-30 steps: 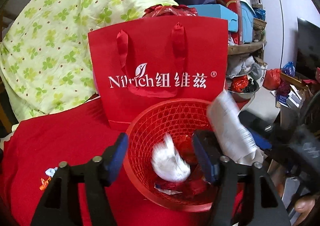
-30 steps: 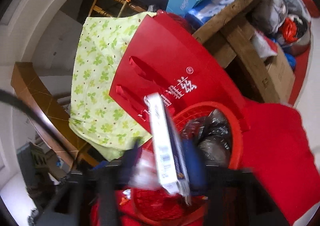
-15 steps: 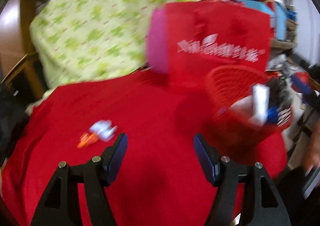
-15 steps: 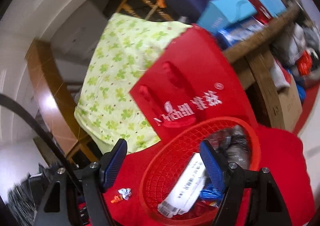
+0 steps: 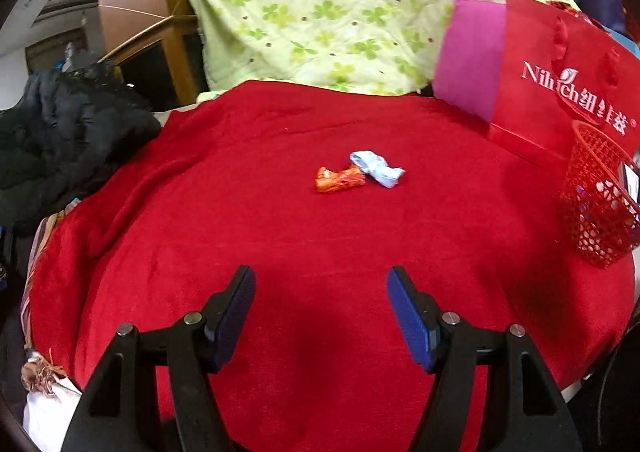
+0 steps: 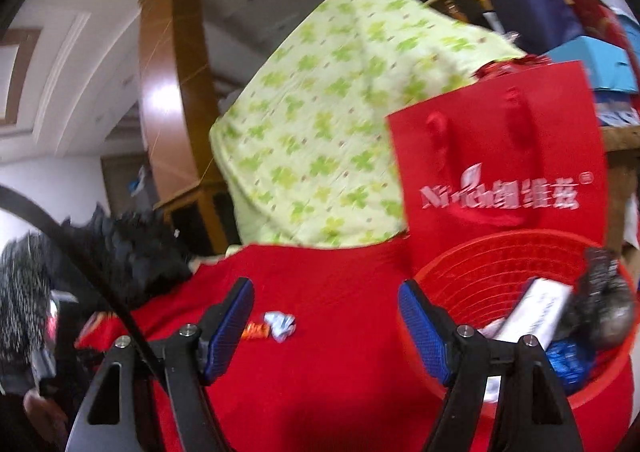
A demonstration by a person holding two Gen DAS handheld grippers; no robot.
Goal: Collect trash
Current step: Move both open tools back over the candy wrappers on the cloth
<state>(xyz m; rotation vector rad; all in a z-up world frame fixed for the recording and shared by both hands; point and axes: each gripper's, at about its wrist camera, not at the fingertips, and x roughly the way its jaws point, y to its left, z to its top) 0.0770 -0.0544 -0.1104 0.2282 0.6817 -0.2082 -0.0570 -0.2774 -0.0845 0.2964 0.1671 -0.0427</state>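
Note:
Two crumpled wrappers lie together in the middle of the red cloth: an orange wrapper (image 5: pixel 339 179) (image 6: pixel 256 330) and a pale blue-white wrapper (image 5: pixel 377 169) (image 6: pixel 281 325). My left gripper (image 5: pixel 321 310) stands open and empty, well short of them, pointing down at the cloth. My right gripper (image 6: pixel 325 318) is also open with nothing between its pads. The red mesh basket (image 5: pixel 596 208) (image 6: pixel 472 272) sits at the right and holds a white box (image 6: pixel 536 310), dark plastic and a blue packet. The right gripper's right finger stands in front of the basket's rim.
A red paper bag (image 5: pixel 560 92) (image 6: pixel 500 168) stands behind the basket. A green clover quilt (image 5: pixel 320 8) (image 6: pixel 320 140) is draped behind the cloth. A black jacket (image 5: pixel 68 132) lies at the left edge. Shelves with boxes crowd the far right.
The left gripper swung left from above the basket to face the two wrappers. The right gripper let go of the white box, which now lies in the basket, and rolled level.

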